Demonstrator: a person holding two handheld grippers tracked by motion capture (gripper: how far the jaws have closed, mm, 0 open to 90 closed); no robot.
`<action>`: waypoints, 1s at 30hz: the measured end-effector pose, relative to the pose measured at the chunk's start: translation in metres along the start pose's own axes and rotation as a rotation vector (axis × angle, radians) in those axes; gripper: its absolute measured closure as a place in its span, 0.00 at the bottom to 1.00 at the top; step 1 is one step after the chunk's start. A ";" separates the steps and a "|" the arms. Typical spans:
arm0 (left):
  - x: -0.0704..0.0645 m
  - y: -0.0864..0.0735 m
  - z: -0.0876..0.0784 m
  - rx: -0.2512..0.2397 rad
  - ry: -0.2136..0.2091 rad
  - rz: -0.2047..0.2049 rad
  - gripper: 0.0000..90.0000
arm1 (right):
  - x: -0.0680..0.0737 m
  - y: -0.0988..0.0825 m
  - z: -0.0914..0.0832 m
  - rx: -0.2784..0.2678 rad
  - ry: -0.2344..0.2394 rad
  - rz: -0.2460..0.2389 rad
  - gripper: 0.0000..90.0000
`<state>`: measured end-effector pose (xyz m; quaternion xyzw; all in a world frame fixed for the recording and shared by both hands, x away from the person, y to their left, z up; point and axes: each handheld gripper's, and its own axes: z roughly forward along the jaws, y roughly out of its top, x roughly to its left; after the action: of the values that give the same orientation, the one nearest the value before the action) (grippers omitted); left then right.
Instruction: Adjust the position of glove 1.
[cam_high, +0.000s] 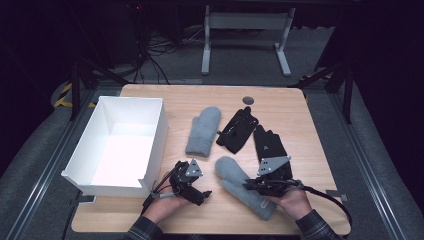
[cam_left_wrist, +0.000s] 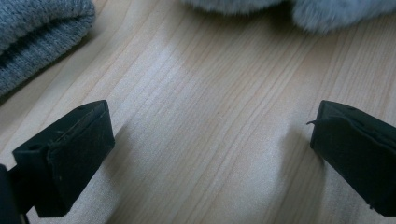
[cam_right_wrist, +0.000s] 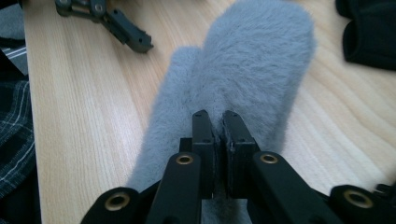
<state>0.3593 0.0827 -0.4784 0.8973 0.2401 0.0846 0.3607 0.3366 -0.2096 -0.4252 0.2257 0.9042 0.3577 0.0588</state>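
A fluffy grey mitten (cam_high: 239, 181) lies near the table's front, right of centre. My right gripper (cam_high: 249, 185) rests on its cuff end. In the right gripper view the jaws (cam_right_wrist: 218, 117) are pressed together, with a pinch of the mitten's (cam_right_wrist: 254, 60) fur between them. My left gripper (cam_high: 203, 193) sits low over bare wood to the mitten's left. Its jaws (cam_left_wrist: 210, 135) are wide apart with nothing between them. A second grey mitten (cam_high: 203, 131), a knitted one, lies at mid table, and its cuff (cam_left_wrist: 32, 37) shows in the left gripper view.
A white open box (cam_high: 156, 145) stands at the table's left. Two black gloves (cam_high: 237, 129) (cam_high: 268, 145) lie right of the knitted mitten, the nearer one just behind my right gripper. A dark round disc (cam_high: 248, 100) sits near the far edge.
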 end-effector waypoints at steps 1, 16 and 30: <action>0.000 0.000 0.000 0.000 0.000 0.000 0.00 | 0.001 -0.001 0.003 0.007 0.004 -0.004 0.96; 0.000 0.000 0.000 0.000 0.001 0.000 0.00 | 0.004 -0.002 0.000 -0.026 -0.022 -0.011 0.70; 0.000 0.000 0.000 0.000 0.001 -0.001 0.00 | -0.019 -0.022 -0.038 -0.136 -0.219 0.080 0.41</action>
<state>0.3591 0.0827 -0.4784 0.8971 0.2407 0.0847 0.3608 0.3350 -0.2555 -0.4127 0.2946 0.8564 0.3935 0.1579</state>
